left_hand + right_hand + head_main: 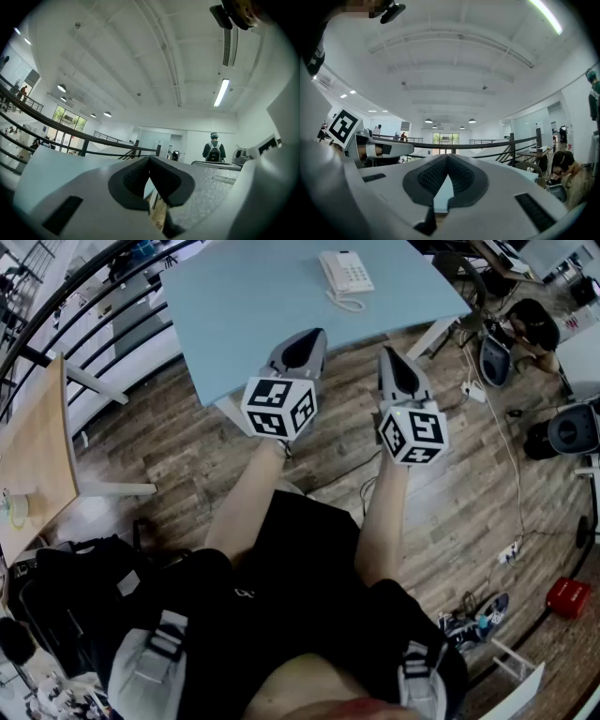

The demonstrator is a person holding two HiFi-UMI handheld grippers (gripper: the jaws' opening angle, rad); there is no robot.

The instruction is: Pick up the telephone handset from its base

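Telephone (346, 272) is seen only small and far off in the head view. It is set on the pale blue bench (262, 306) toward its far edge. The handset (329, 267) appears to lie in its cradle on the base, though the detail is too fine for certainty. A coiled cord (349, 304) is looped on the bench just on the near side of the base. The left tongs (312, 337) and the right tongs (386, 354) are held level, side by side and apart from each other, at the near edge of the bench and well apart from the telephone. The left tongs are seen over the bench top, while the right ones lie just off its near edge, over the wooden floor (450, 493). In the left gripper view the pads (136, 176) are pressed together at the tips with nothing between them, and a sliver of floor is shown through the gap behind. In the right gripper view the pads (431, 176) are likewise fully closed on nothing, with a strip of bench top showing behind them. From both tongs the bench is seen nearly edge-on, so the telephone cannot be made out there. The wrists are hidden in the head view behind the two marker cubes (279, 409). A seated person (532, 322) past the right end of the bench is partly covered by furniture, and a person with a backpack (214, 150) is seen small beyond the bench.
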